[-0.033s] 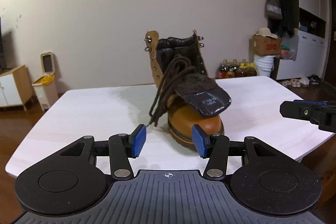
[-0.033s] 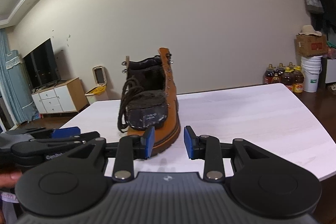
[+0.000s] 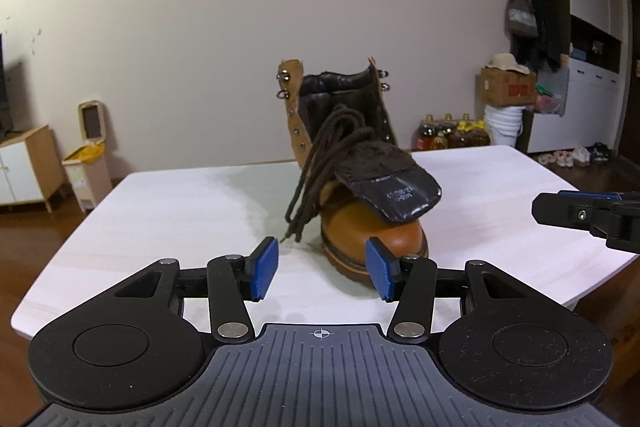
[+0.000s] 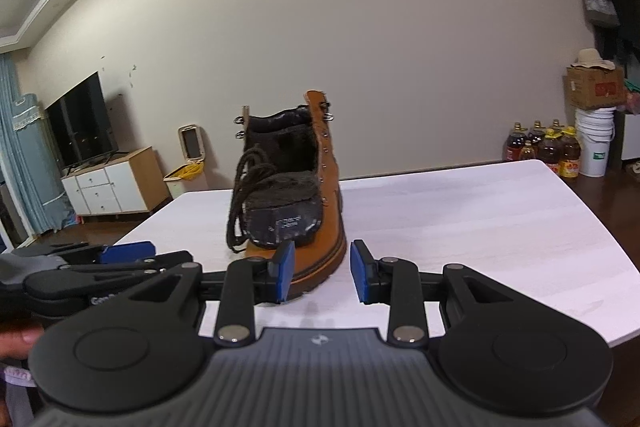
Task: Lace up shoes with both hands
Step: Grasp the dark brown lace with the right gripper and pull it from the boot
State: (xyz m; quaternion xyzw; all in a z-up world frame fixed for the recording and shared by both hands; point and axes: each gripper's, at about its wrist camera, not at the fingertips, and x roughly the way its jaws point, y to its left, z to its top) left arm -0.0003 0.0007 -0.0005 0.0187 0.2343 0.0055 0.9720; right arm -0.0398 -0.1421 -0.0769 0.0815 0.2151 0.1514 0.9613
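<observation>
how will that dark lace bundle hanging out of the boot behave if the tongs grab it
The lace will probably be floppy: it droops in loose loops over the boot side, its ends trailing on the table. It looks light, so pinching one strand likely drags the tangle along. Its rough woven look suggests it shouldn't slip much.

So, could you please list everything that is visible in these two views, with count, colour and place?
boot: one, tan, upright on the table, tongue folded forward
lace: one, dark brown, loose, hanging down the boot's side
table: one, white
oil bottles: several, amber, floor by the wall
bucket: one, white, beside the bottles
cardboard box: one, brown, on the bucket
bin: one, cream, by the wall
television: one, black, on a cabinet
left gripper: open, before the boot
right gripper: open, before the boot
</observation>
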